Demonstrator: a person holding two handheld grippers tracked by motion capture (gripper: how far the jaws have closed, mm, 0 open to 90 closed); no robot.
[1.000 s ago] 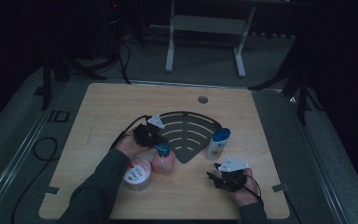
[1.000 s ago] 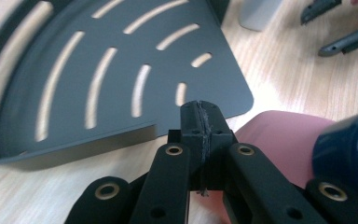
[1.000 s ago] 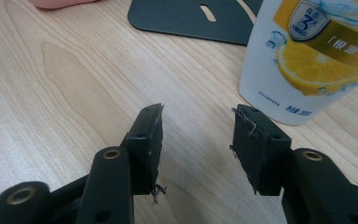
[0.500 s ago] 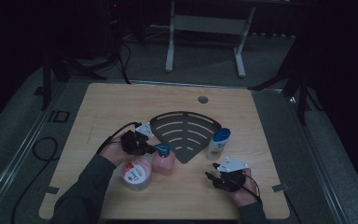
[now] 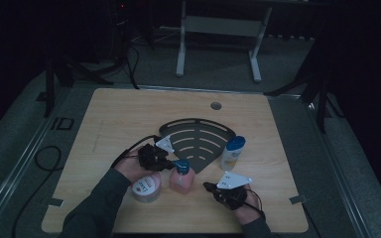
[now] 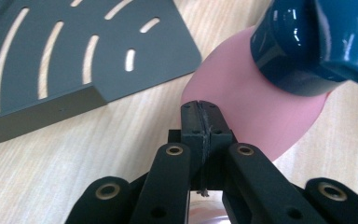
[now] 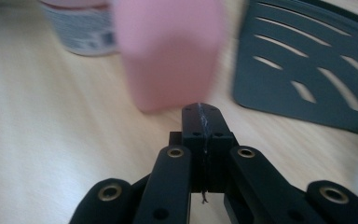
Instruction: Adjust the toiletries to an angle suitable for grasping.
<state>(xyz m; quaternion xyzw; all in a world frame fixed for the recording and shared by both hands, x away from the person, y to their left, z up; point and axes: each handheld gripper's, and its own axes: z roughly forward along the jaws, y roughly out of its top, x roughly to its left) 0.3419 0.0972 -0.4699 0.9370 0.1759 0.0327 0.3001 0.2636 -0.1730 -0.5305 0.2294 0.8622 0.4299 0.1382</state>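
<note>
Bottle (image 5: 182, 177), pink with a blue cap, stands on the desk (image 5: 129, 114) just before the dark slotted tray (image 5: 198, 139). Left gripper (image 6: 200, 112), jaws pressed together, sits beside the bottle. Right gripper (image 7: 201, 114), likewise closed and empty, lies near it.

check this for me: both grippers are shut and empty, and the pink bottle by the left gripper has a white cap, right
Not quite: the cap is dark blue, not white, as the left gripper view shows on the pink bottle. The rest holds: the left gripper and right gripper both have their jaws pressed together with nothing between them.
</note>
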